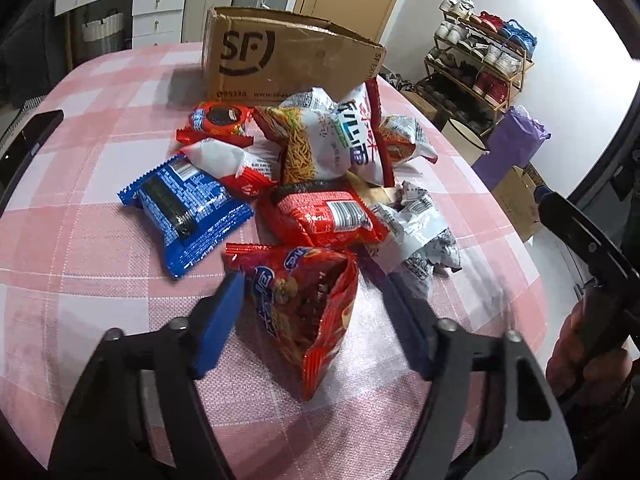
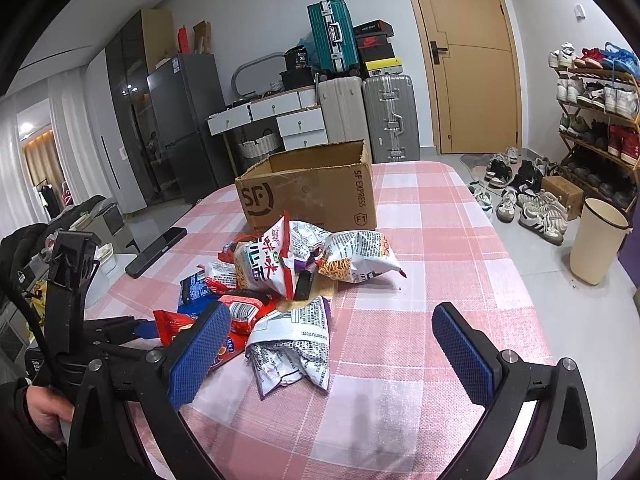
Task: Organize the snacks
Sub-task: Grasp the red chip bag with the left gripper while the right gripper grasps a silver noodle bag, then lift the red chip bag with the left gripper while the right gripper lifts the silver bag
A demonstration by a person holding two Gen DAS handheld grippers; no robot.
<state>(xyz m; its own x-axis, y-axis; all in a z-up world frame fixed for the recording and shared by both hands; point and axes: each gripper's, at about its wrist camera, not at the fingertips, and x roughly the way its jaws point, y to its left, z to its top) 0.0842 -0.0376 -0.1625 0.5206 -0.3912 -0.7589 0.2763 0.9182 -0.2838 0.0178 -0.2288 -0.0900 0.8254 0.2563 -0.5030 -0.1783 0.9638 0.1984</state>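
Even, fairly bright indoor light; soft shadows under the snack bags [image 1: 320,184] on the counter [image 2: 432,240]; strong fisheye bending and black corners; a lamp glows at nine o'clock in the right view.

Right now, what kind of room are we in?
Probably a home entryway or living area: a shoe rack full of sneakers beside the door, stacked suitcases, and a fridge behind the pink checked table.

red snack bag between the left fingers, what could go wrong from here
The red snack bag sits between the open left gripper fingers, standing crumpled; closing on it may crush the contents or let the slick foil slip out. Its far edge lies close to the pile, by the red barcode packet, so lifting could drag neighbours. The cardboard box stands behind the whole pile, a carry over everything.
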